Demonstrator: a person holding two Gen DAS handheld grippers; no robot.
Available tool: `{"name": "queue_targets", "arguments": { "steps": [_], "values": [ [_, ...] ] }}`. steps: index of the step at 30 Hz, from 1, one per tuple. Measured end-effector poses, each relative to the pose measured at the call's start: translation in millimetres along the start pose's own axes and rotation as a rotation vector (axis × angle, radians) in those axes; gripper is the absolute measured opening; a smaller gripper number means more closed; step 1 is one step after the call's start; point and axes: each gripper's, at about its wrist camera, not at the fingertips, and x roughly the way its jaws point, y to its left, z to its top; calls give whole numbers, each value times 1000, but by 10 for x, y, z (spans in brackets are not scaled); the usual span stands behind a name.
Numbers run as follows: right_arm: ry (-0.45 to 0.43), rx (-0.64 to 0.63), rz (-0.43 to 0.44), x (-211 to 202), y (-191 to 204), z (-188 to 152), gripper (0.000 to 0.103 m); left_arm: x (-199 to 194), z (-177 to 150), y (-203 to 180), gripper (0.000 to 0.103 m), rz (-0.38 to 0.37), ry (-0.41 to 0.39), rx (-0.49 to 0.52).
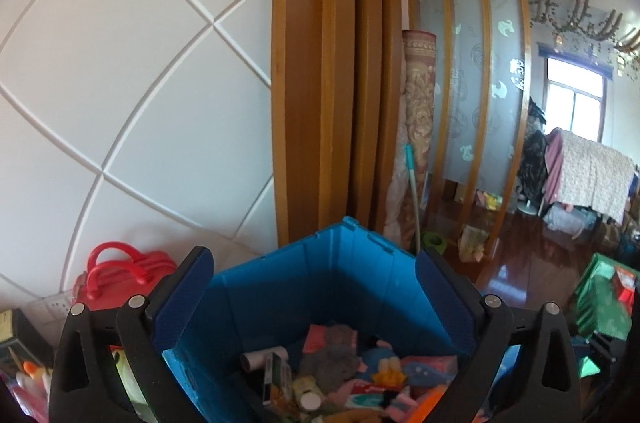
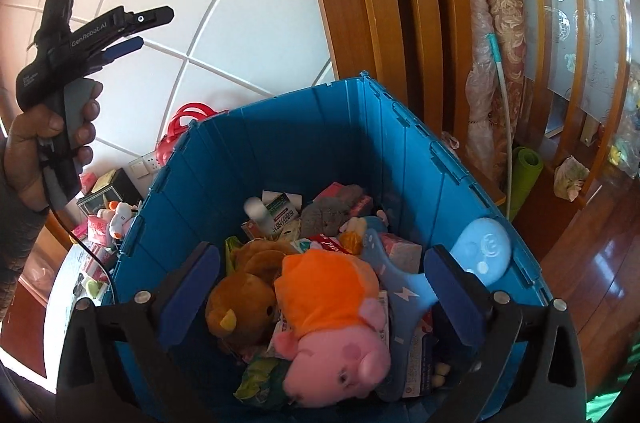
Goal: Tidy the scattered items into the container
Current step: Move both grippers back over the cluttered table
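Both claws released, holding nothing. Right claw (image 2: 320, 299) hangs over the blue bin (image 2: 404, 159), pink pig (image 2: 332, 347) right below it. Left claw (image 1: 314, 287) raised over the bin's far corner, toys below.

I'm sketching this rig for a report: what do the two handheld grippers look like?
Each is black plastic with blue ribbed pads and silver pivot bolts. The left gripper shows white "GenRobot.AI" lettering, a grey trigger and a trailing black cable. The right gripper matches it.

Ribbed blue plastic crate (image 2: 280, 151), centre frame, looks smooth with a slight sheen; soft pink-and-orange cloth pig plush (image 2: 328, 319) low in it; glossy reddish wooden floor (image 2: 592, 287) at right.
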Motion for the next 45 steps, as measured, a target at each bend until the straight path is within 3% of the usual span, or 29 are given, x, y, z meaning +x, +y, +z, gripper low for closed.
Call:
{"name": "queue_targets", "arguments": {
  "steps": [5,14,29,36,45],
  "values": [
    [-7,-34,48,48,150,58,103,-170,-228,344,102,64,34,-52],
    [-15,-118,150,168,663,131,103,-854,-760,925,102,198,75,-107],
    [20,-313,331,371,1960,112,103,-2047,-1724,1810,102,405,120,-263],
    [54,-387,388,476,2637,-68,103,-2471,-2258,2315,102,468,172,-336],
    [109,-416,396,666,3426,-420,103,-2946,-3044,3047,102,528,265,-410]
  ]
}}
